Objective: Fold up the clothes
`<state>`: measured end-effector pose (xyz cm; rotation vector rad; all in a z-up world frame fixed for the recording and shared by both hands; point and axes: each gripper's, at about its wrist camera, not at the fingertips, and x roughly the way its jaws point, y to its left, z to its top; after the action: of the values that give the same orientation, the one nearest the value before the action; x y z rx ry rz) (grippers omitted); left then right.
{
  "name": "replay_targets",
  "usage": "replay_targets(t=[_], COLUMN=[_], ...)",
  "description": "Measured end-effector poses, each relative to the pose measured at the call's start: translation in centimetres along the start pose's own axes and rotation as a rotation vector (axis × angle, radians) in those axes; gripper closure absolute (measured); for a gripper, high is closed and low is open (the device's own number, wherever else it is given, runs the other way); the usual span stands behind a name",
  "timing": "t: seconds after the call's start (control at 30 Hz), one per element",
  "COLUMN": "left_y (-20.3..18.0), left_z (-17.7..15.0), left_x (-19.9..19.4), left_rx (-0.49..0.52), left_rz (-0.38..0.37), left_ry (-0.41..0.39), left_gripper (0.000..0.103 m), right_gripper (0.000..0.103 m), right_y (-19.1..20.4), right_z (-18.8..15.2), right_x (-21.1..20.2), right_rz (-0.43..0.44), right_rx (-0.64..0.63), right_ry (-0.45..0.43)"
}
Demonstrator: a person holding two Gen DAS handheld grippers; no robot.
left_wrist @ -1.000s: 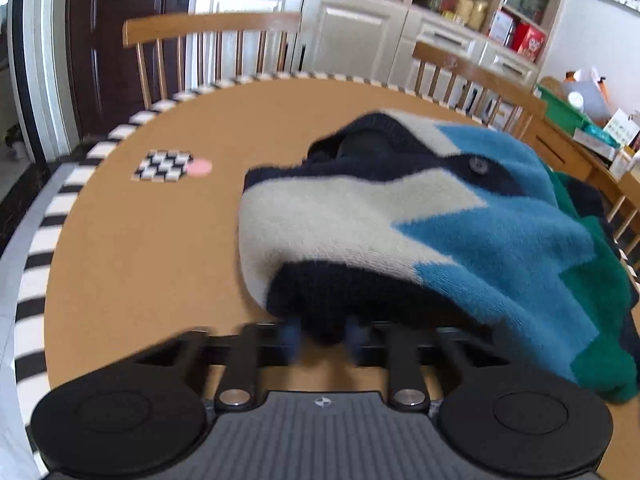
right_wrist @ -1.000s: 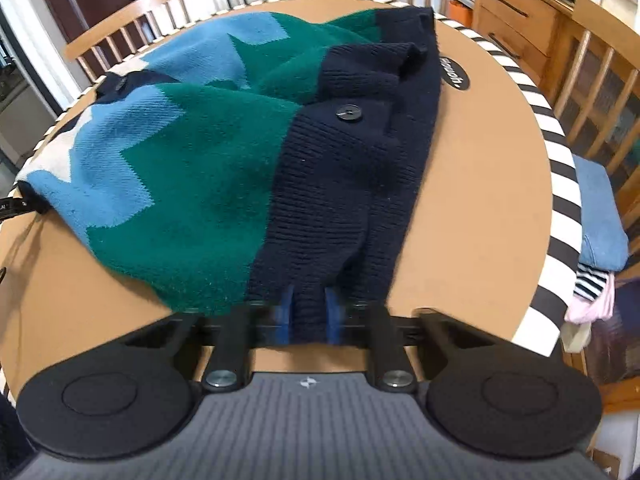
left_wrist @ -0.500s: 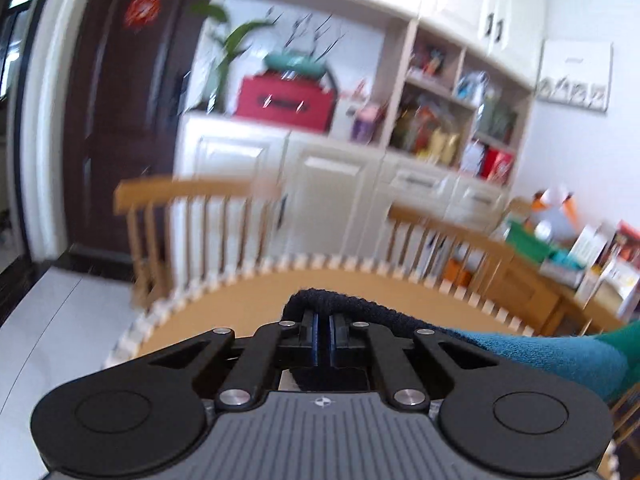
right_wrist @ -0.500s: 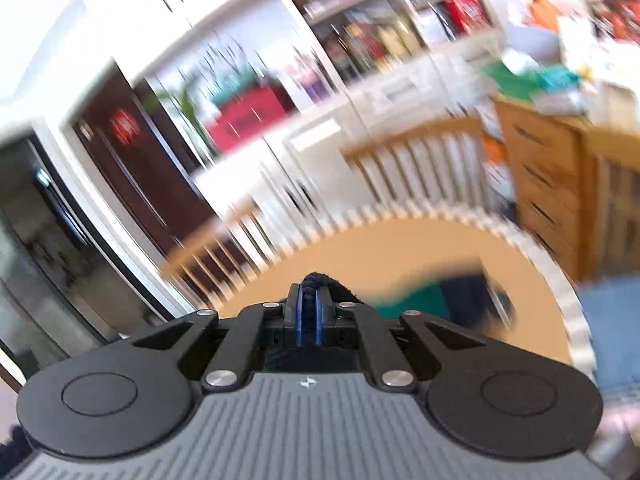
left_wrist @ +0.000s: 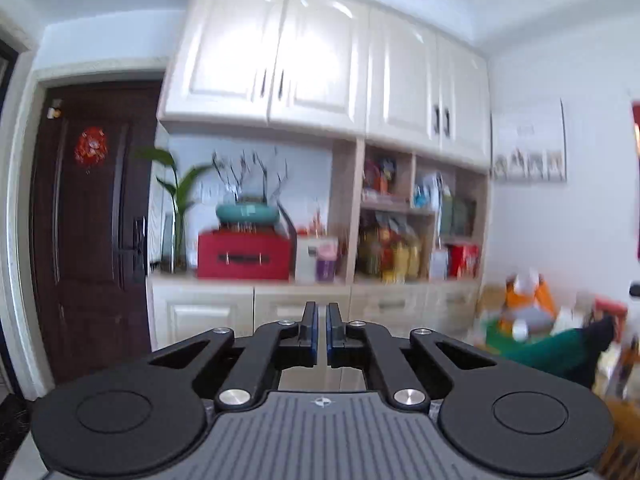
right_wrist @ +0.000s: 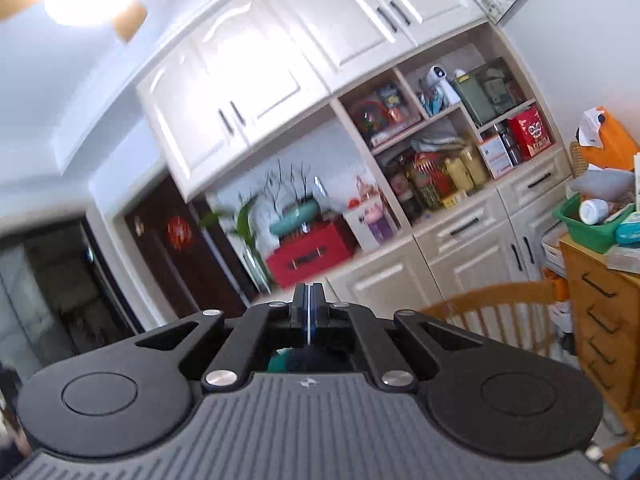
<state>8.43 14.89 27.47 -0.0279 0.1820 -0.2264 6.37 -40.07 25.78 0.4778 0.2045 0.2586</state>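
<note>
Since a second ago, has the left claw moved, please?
Yes. The left claw has tilted up: it then faced the tabletop, and now faces the white upper cabinets.

Open air ahead both tools; chair (right_wrist: 500,304) back near, front-right.

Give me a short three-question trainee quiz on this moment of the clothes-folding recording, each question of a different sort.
1. True or false: the red box stands on the counter under the white upper cabinets.
2. What shows just beneath the shut right tongs?
A. a piece of the green and navy sweater
B. a white plate
C. a coil of rope
3. Which wrist view shows the wooden chair back?

Key: 1 true; 2 A; 3 the right wrist view.
</note>
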Motion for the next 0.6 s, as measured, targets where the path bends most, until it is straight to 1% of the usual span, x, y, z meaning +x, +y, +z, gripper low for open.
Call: replay_targets(t=[0.03,0.07,0.1,0.17,0.27,0.37,0.4,0.47,0.5,0.53,0.57,0.6], left_y=[-0.2,-0.3,-0.5,-0.8,-1.3,-1.8,-2.0,-2.3,-2.5,-2.7,-3.0,-3.2], left_z=[-2.1,-4.3,-6.4,-10.6,-17.0,-23.4,-25.5,-29.8,-30.9,-30.3,-29.7,-29.1], left_x=[0.9,1.8,2.6,4.4,7.0,9.7,10.6,12.3,13.4,14.7,16.1,17.4], left_rx=[-0.016,-0.032,-0.048,-0.079,-0.127,-0.175,-0.191,-0.223,-0.231,-0.225,-0.220,-0.215], left_rz=[-0.003,-0.005,-0.008,-0.013,-0.022,-0.030,-0.032,-0.038,-0.039,-0.039,-0.039,-0.038], left_ry=[0.045,0.090,0.135,0.226,0.361,0.496,0.541,0.632,0.656,0.645,0.634,0.623], left_gripper=[0.095,0.095,0.095,0.094,0.094,0.094,0.094,0.093,0.088,0.080,0.077,0.070], right_gripper=[0.102,0.102,0.102,0.101,0.098,0.097,0.096,0.090,0.087,0.077,0.071,0.070], right_y=[-0.5,-1.2,-2.6,-5.6,-8.9,-10.4,-10.3,-10.2,-10.1,-9.8,-9.6,-9.4], right_z=[-1.4,-3.2,-5.6,-10.8,-17.6,-22.4,-23.1,-24.4,-25.0,-25.3,-25.6,-25.9], right_x=[-0.4,-0.3,0.3,1.3,2.8,4.4,5.3,7.0,8.0,9.1,10.3,11.5], right_rz=[-0.030,-0.063,-0.095,-0.151,-0.232,-0.263,-0.264,-0.265,-0.266,-0.267,-0.268,-0.269], right_rx=[-0.023,-0.036,-0.020,0.045,0.123,0.144,0.130,0.101,0.082,0.057,0.033,0.008], right_ry=[0.038,0.085,0.144,0.261,0.406,0.485,0.496,0.517,0.523,0.526,0.528,0.530])
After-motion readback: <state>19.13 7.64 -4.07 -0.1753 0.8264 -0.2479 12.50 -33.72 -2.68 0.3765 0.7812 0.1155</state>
